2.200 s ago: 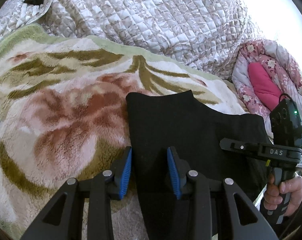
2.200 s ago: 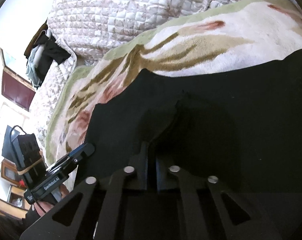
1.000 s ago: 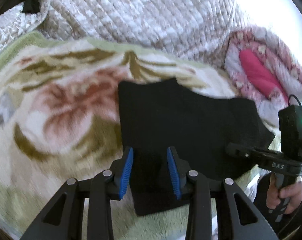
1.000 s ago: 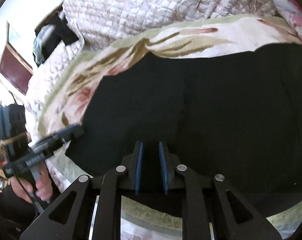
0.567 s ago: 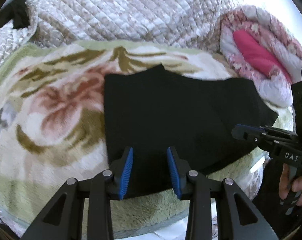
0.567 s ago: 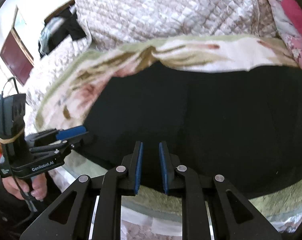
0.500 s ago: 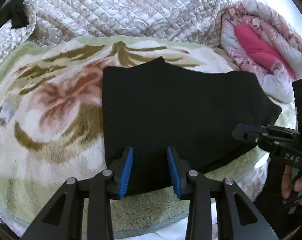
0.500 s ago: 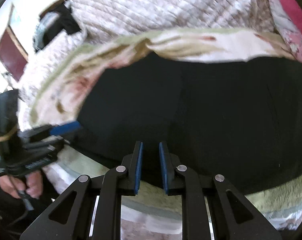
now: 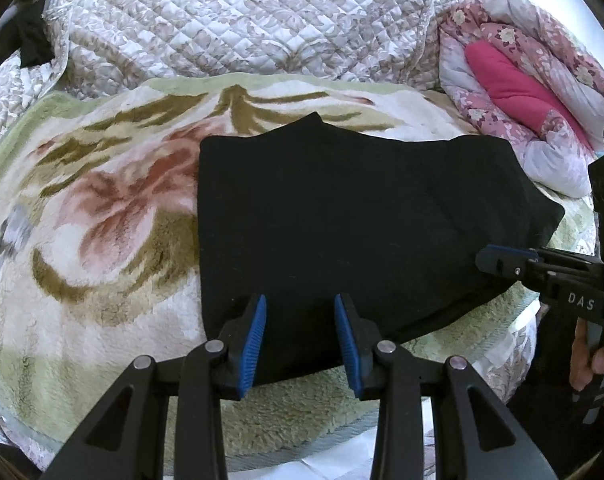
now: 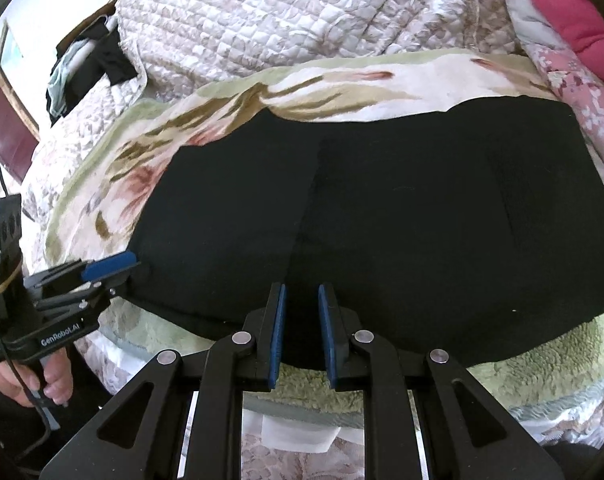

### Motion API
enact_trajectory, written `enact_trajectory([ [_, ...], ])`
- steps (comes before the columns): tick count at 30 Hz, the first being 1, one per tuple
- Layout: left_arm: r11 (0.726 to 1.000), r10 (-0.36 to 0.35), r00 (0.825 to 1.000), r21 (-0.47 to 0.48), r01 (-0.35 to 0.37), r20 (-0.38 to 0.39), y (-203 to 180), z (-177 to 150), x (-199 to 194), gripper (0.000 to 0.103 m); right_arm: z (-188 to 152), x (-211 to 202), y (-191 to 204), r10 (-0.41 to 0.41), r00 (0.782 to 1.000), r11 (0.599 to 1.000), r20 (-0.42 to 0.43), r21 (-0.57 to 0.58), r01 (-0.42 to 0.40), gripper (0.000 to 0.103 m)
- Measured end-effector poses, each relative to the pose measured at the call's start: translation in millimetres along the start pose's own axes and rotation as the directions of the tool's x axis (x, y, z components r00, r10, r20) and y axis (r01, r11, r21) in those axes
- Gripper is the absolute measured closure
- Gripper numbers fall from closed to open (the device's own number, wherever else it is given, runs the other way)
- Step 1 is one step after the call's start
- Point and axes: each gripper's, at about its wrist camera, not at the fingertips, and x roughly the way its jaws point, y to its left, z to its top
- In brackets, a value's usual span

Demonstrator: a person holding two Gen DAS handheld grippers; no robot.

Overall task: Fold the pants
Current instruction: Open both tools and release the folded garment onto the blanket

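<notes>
The black pants (image 9: 342, 216) lie folded flat on a floral fleece blanket (image 9: 102, 216), near the bed's front edge; they also show in the right wrist view (image 10: 422, 216). My left gripper (image 9: 300, 340) is open and empty, hovering over the pants' near edge. My right gripper (image 10: 300, 330) is open with a narrow gap and empty, over the near edge at a fold line. Each gripper shows in the other's view: the right (image 9: 502, 256) at the pants' right side, the left (image 10: 110, 266) at the left corner.
A quilted beige bedspread (image 9: 242, 20) is bunched behind the blanket. A pink floral duvet (image 9: 522, 80) lies at the right. Dark clothes (image 10: 86, 68) hang at the back left. The bed's front edge (image 10: 302, 404) is just below the grippers.
The right gripper let go of the pants and opened slightly. Both grippers pulled back toward the bed's front edge, so more of the folded pants is in view.
</notes>
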Motion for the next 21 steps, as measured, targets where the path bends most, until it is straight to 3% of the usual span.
enact_trajectory([
  [6,1.0,-0.001,1.0,0.021,0.001,-0.002,-6.0,-0.6,1.1,0.065,-1.5,-3.6,0.9,0.021,1.0,1.0,0.016,0.013,-0.021,0.078],
  [12,0.999,-0.036,0.999,0.025,0.037,-0.006,-10.7,0.3,-0.8,0.065,1.4,-2.3,19.5,0.12,0.993,0.992,0.022,-0.037,-0.119,0.078],
  [15,0.997,-0.06,0.998,0.044,0.061,-0.022,-14.6,-1.1,2.2,0.065,-2.3,16.2,12.5,0.067,0.997,0.998,-0.033,-0.013,-0.067,0.079],
  [17,0.996,-0.07,0.997,0.051,0.071,-0.024,-16.2,-0.8,1.1,0.065,-1.4,12.1,3.0,0.08,0.997,0.996,-0.012,0.035,-0.08,0.079],
  [19,0.995,-0.085,0.996,0.041,0.086,-0.02,-14.4,0.6,-3.0,0.065,-0.1,3.5,0.3,0.008,1.0,1.0,0.013,0.022,-0.008,0.079],
  [21,0.996,-0.082,0.997,0.025,0.082,-0.006,-10.5,3.7,-6.0,0.065,0.3,-3.0,-1.1,-0.007,1.0,1.0,0.027,0.02,0.006,0.079],
])
